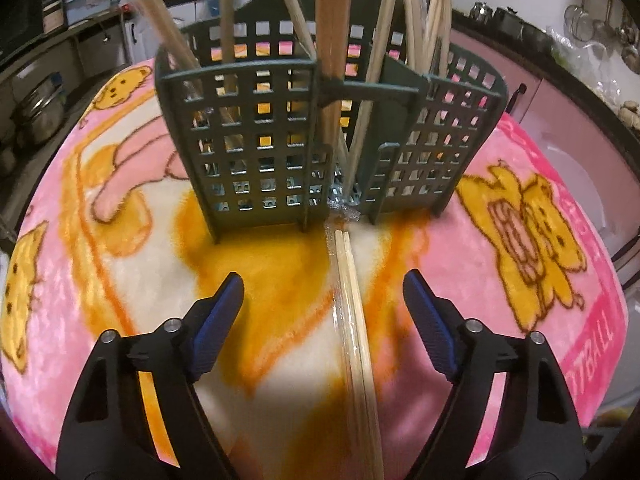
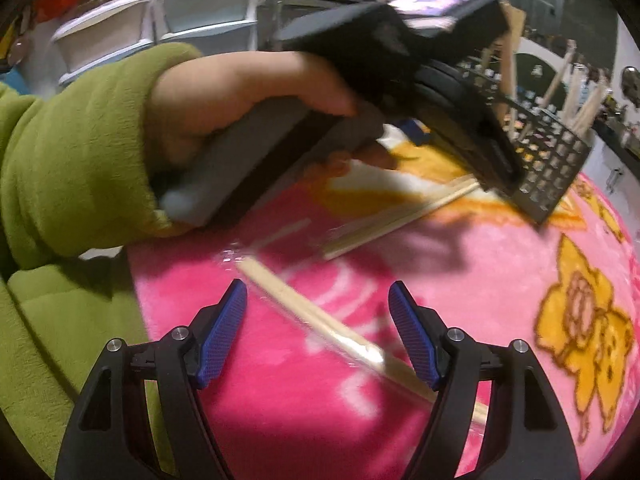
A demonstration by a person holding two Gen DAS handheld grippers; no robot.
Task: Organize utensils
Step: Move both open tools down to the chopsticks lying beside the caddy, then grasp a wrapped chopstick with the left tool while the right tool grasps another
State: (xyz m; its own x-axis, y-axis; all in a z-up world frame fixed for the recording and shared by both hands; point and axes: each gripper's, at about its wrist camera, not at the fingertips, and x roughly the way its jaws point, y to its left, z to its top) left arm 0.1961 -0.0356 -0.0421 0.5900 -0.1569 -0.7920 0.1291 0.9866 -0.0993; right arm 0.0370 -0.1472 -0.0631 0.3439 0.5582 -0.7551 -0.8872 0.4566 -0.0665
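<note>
A dark green grid utensil caddy (image 1: 256, 136) stands on the pink blanket with several chopsticks and wooden handles upright in it; it also shows in the right wrist view (image 2: 552, 160). A wrapped pair of chopsticks (image 1: 354, 300) lies on the blanket, running from the caddy's foot back between my left fingers. My left gripper (image 1: 324, 296) is open above it. My right gripper (image 2: 318, 300) is open over another wrapped pair of chopsticks (image 2: 320, 316). The left gripper's body (image 2: 400, 64), held in a hand, hides part of the caddy.
A pink and orange cartoon blanket (image 1: 520, 240) covers the table. Kitchen counters with pots (image 1: 40, 108) lie to the left and hanging utensils (image 1: 600, 20) to the right. White drawers (image 2: 120, 32) stand behind the green-sleeved arm (image 2: 72, 160).
</note>
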